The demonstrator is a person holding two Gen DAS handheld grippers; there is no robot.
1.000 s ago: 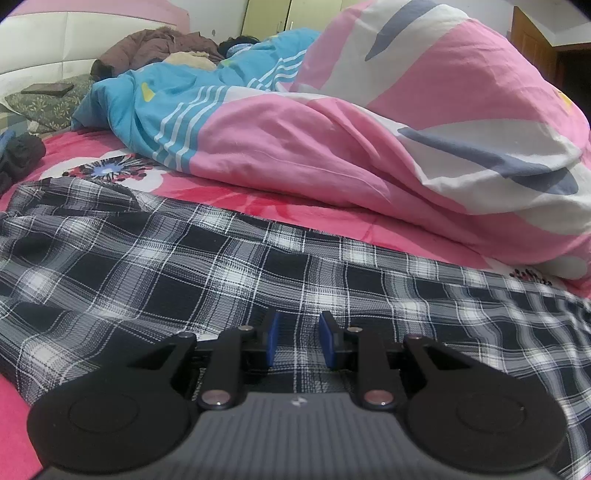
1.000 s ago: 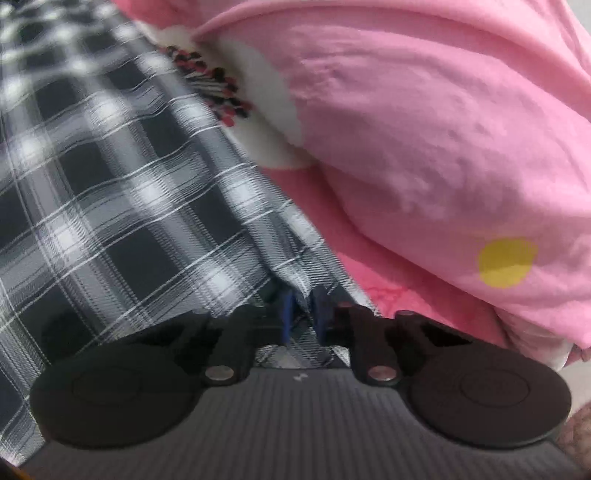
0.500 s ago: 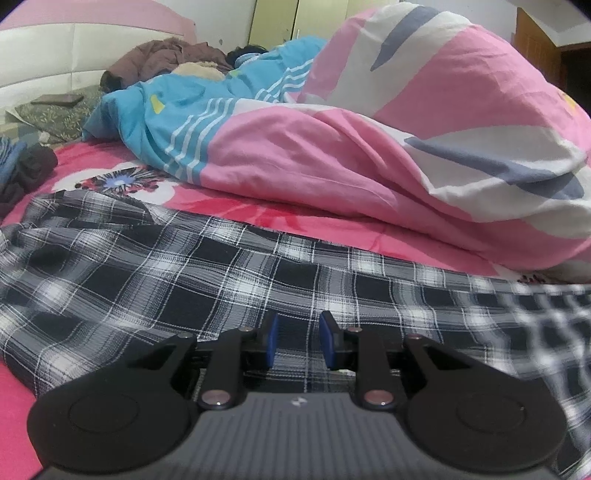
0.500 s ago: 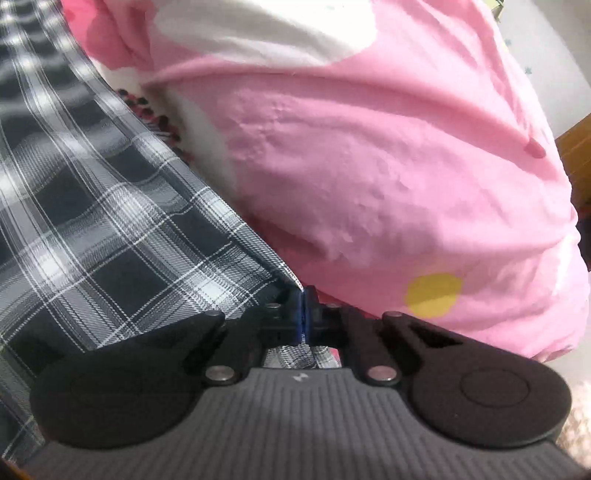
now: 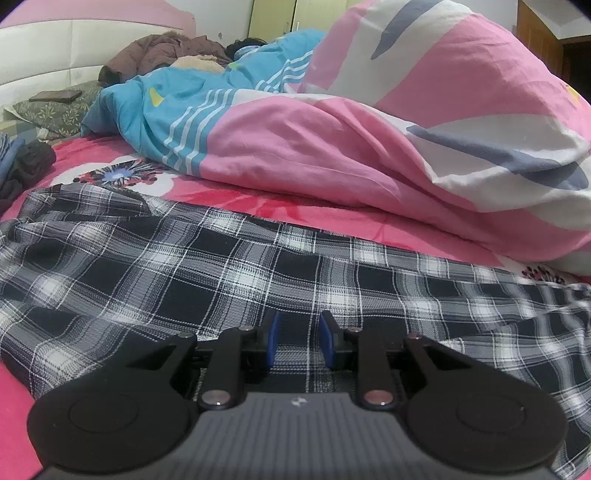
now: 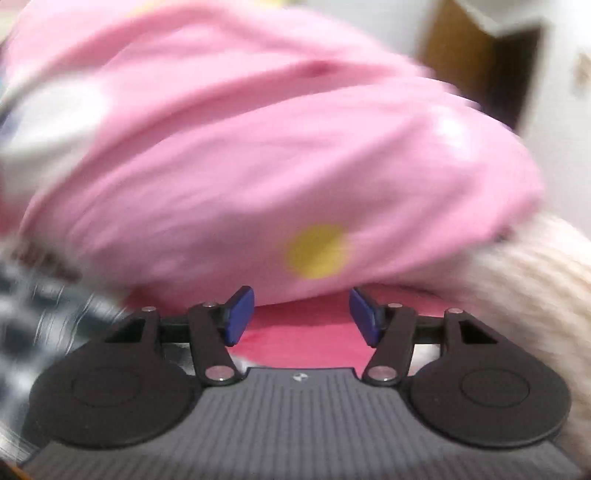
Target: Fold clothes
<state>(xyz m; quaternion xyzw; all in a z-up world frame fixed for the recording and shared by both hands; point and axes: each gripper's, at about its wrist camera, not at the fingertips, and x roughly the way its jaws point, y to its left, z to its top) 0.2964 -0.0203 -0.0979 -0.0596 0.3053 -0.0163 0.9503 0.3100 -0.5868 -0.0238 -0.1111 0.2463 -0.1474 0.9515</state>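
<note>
Your left tool [image 5: 297,339] sits low over the checked shirt [image 5: 221,273], a little spread, cloth showing in the gap. The black-and-white shirt lies flat on the bed [image 5: 258,201]. Your right tool [image 6: 302,316] is opening, empty, shirt off left.

Home bedroom. Bed [image 5: 258,206] with pink floral sheet, padded white headboard [image 5: 55,48], bunched pink-and-blue duvet [image 5: 332,147], pillow [image 5: 59,110] at the head end, wardrobe doors [image 5: 295,14] behind, wooden door [image 5: 539,40] at right. Clothes lie on the bed.
</note>
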